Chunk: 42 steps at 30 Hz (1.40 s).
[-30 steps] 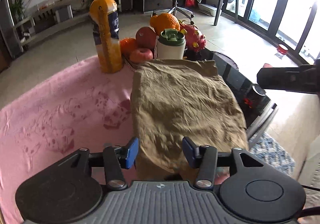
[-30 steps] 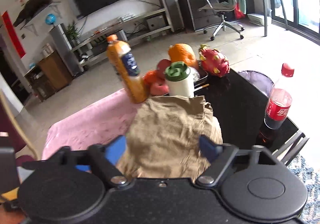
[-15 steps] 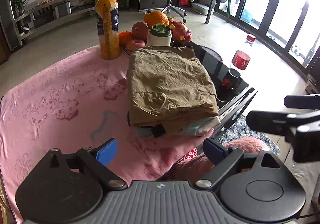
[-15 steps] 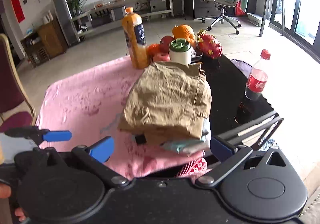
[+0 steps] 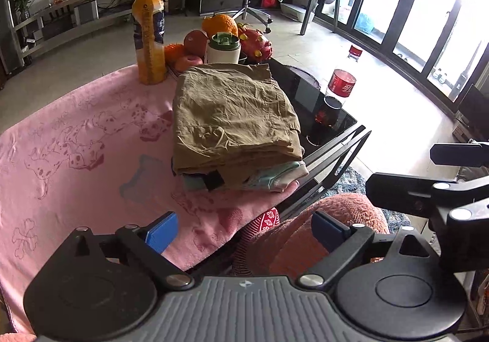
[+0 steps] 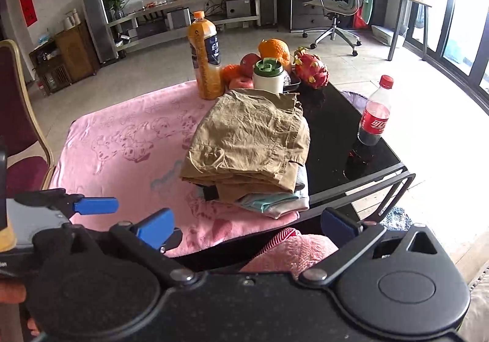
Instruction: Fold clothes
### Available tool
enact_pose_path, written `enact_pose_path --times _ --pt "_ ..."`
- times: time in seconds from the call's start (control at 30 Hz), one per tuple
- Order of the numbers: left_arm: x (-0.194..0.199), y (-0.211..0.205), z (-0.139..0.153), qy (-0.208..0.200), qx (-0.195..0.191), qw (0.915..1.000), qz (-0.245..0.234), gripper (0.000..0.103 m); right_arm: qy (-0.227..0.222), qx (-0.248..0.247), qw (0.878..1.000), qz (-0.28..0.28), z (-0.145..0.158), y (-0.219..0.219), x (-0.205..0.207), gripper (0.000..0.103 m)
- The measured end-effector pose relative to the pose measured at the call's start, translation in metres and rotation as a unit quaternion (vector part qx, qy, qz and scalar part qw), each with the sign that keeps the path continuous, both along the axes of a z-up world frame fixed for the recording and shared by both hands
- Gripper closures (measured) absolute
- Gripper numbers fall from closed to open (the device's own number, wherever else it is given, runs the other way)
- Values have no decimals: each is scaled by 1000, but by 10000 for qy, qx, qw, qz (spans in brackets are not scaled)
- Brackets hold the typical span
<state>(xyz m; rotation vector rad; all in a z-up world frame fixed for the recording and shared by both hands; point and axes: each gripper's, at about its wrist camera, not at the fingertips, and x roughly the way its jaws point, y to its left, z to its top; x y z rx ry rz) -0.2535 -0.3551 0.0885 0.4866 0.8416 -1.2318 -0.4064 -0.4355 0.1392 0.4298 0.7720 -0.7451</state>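
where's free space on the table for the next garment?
Free: the pink dog-print cloth left of the folded khaki stack, up to the orange juice bottle. Narrow: black glass between stack and red cola bottle. Crowded: the far edge with fruit and white cup.

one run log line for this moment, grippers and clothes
left gripper: open, empty | right gripper: open, empty | khaki garment: folded, atop stack

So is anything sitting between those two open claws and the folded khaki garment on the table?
Nothing visible. Only bare pink tablecloth lies between the left gripper, the right gripper and the khaki garment. The orange juice bottle, fruit and white jar stand behind the pile; the cola bottle stands off to its right.
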Motion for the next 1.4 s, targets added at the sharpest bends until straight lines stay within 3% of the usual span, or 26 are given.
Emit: enact_pose_path --times 0.93,1.4 --pt "-8 -8 -8 -90 68 9999 7 8 21 28 9999 -149 -10 -6 -9 0" --pt "-5 -9 -4 -152 -93 9998 -2 8 -15 26 9999 -155 -7 -11 -7 0"
